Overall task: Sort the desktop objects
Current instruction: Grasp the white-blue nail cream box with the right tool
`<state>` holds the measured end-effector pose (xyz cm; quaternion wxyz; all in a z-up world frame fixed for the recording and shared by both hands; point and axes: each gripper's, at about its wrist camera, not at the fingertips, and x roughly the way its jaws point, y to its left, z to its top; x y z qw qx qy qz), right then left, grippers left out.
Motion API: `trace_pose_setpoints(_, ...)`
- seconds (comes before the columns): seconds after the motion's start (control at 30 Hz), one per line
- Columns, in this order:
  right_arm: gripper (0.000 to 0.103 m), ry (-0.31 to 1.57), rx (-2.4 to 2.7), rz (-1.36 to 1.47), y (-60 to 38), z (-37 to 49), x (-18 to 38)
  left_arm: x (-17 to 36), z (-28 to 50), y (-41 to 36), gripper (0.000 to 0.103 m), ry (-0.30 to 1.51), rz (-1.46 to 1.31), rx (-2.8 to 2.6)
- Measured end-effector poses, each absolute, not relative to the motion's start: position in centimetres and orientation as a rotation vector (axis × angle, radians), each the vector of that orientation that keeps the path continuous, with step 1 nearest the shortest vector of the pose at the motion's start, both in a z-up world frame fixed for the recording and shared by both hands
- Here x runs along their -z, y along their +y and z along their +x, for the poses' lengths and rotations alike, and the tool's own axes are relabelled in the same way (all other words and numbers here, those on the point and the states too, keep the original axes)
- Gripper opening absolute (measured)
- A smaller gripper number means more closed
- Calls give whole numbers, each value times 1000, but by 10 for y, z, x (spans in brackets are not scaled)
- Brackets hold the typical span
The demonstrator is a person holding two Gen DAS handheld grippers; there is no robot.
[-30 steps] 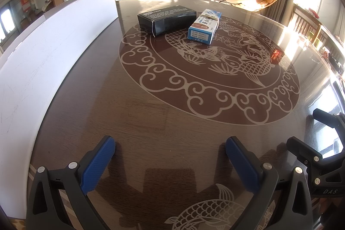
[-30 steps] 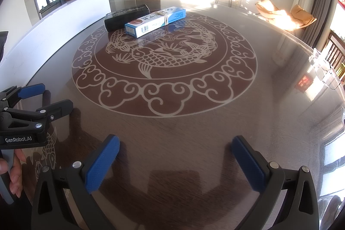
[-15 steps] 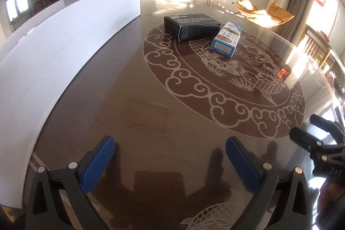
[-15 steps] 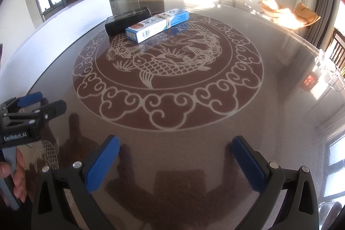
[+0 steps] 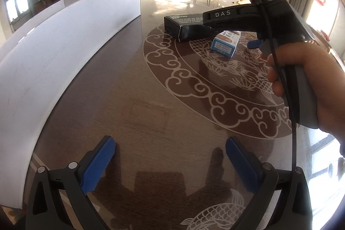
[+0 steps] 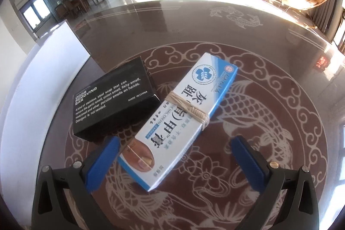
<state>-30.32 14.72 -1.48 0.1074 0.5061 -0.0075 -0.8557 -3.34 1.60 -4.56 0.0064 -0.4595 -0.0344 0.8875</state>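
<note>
A long blue-and-white cream box point(image 6: 179, 122) bound with a rubber band lies on the round patterned table, one end between the wide-apart fingers of my right gripper point(image 6: 175, 157), which is open. A black soap-bar box point(image 6: 114, 105) touches its left side. In the left wrist view the black box point(image 5: 183, 26) and the white box point(image 5: 225, 44) sit far ahead, with the right gripper's body and a hand point(image 5: 301, 70) above them. My left gripper point(image 5: 170, 162) is open over bare table near the front edge.
A long white panel point(image 5: 64, 53) curves along the table's left side. The dark glossy table point(image 5: 151, 100) carries a fish-and-cloud inlay. A small red glowing reflection point(image 6: 322, 61) shows at the far right of the tabletop. Chairs and a TV stand beyond the table.
My right gripper has moved forward across the table to the white box, which now lies between its fingers. The left gripper stayed near the front edge, turned slightly right.
</note>
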Motion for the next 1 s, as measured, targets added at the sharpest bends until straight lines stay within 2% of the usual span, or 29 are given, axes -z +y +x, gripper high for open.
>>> trace_pose_setpoints(0.03,102,21,2525,1481,141,-305,15,46,-34,16,103,-108,-1439,-2777)
trace_pose_setpoints(0.1,90,86,2531,1473,134,-306,18,46,-34,16,103,-100,-1444,-2774)
trace_pose_setpoints(0.13,75,130,2547,1450,132,-304,17,46,-35,17,103,-90,-1448,-2775)
trace_pose_setpoints(0.17,65,170,2551,1429,131,-302,16,46,-35,18,103,-81,-1453,-2775)
trace_pose_setpoints(0.2,61,195,2548,1414,134,-300,15,46,-35,19,103,-74,-1456,-2775)
trace_pose_setpoints(0.23,50,200,2545,1399,137,-297,14,46,-35,19,103,-71,-1458,-2775)
trace_pose_setpoints(0.27,45,204,2547,1391,141,-295,13,46,-35,19,103,-69,-1458,-2774)
trace_pose_setpoints(0.9,46,180,2687,1332,256,-145,19,47,-34,21,103,-35,-1467,-2774)
trace_pose_setpoints(0.93,47,168,2689,1330,257,-143,20,47,-34,21,103,-35,-1468,-2774)
trace_pose_setpoints(1.0,57,141,2696,1328,258,-141,20,47,-34,21,103,-36,-1467,-2774)
